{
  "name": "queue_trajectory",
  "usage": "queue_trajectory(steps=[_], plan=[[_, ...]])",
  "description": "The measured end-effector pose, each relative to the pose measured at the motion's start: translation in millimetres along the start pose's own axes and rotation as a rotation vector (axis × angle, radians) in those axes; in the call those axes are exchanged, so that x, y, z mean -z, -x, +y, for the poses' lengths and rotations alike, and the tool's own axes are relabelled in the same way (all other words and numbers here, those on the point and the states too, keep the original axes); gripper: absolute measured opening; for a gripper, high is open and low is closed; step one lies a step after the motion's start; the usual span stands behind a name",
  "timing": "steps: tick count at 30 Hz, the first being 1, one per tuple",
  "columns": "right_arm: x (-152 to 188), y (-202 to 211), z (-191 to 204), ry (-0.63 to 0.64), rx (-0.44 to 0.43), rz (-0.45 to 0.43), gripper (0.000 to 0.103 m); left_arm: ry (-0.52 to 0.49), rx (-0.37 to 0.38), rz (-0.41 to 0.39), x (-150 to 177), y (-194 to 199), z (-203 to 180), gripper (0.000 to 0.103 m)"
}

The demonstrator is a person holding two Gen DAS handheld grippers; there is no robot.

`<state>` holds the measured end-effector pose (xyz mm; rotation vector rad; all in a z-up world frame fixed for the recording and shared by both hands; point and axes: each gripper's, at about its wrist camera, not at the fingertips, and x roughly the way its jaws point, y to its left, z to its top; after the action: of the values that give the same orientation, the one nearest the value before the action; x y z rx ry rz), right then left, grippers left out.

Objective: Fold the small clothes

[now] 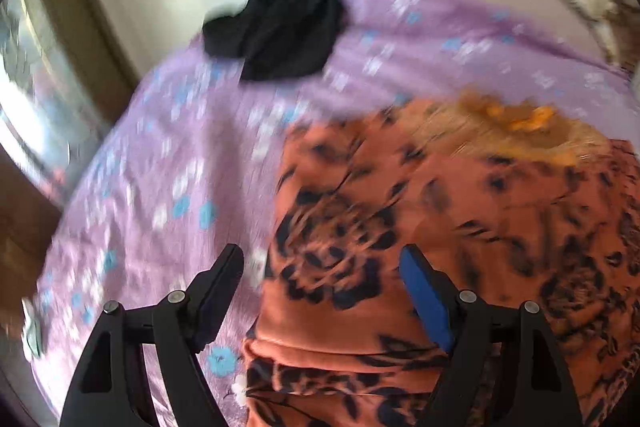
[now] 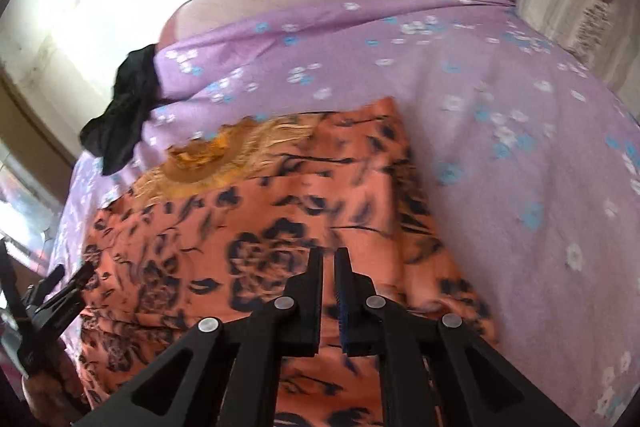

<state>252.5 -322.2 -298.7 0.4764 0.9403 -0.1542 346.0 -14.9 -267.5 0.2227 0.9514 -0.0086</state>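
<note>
The orange garment (image 2: pixel 280 211) lies spread on the purple sheet (image 2: pixel 500 115), filling the lower centre of the right wrist view and the lower right of the left wrist view. The left gripper (image 1: pixel 322 267) hangs over the garment's left edge with its jaws wide apart and nothing between them. The right gripper (image 2: pixel 329 261) hovers over the middle of the cloth, jaws nearly together; I see no fabric caught in the narrow gap.

The likely trouble: with neither gripper holding cloth, a pinch at the flat middle may gather several layers or only the sheet beneath, dragging the sheet up with the fold. The thin fabric could also slide out of a shallow bite at the edge.

Both views are smeared by motion, so the garment's hems and the embroidered neck (image 2: pixel 224 155) are hard to read. Its near end is cut off behind the grippers. A black cloth (image 1: pixel 280 27) sits at the upper left, partly tucked under the sheet's edge.
</note>
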Motion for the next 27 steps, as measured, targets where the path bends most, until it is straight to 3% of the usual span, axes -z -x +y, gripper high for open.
queue_trajectory(steps=[3, 11, 13, 15, 19, 24, 25, 26, 27], plan=[[8, -30, 0, -0.016, -0.002, 0.152, 0.009, 0.054, 0.046, 0.050, -1, -14, 7, 0.082], [8, -2, -8, -0.057, -0.118, 0.076, 0.009, 0.083, 0.041, -0.058, 0, 21, 22, 0.082], [11, -7, -5, -0.042, -0.130, 0.110, 0.009, 0.044, -0.006, 0.005, 5, 8, 20, 0.082], [18, -18, -8, -0.047, -0.122, 0.161, 0.010, 0.027, 0.004, 0.079, 16, -4, 22, 0.083], [24, 2, -16, -0.049, -0.170, 0.117, 0.009, 0.132, 0.068, 0.032, 23, 20, 49, 0.083], [33, 62, -53, -0.050, -0.198, -0.036, 0.010, 0.198, 0.072, 0.004, 61, 48, 86, 0.083], [36, 70, -63, -0.065, -0.207, -0.056, 0.012, 0.208, 0.072, 0.008, 72, 52, 91, 0.083], [38, 79, -71, -0.081, -0.217, -0.068, 0.029, 0.212, 0.069, 0.006, 81, 56, 95, 0.083], [46, 88, -84, -0.115, -0.232, -0.079, 0.060, 0.214, 0.067, 0.002, 95, 62, 99, 0.083]])
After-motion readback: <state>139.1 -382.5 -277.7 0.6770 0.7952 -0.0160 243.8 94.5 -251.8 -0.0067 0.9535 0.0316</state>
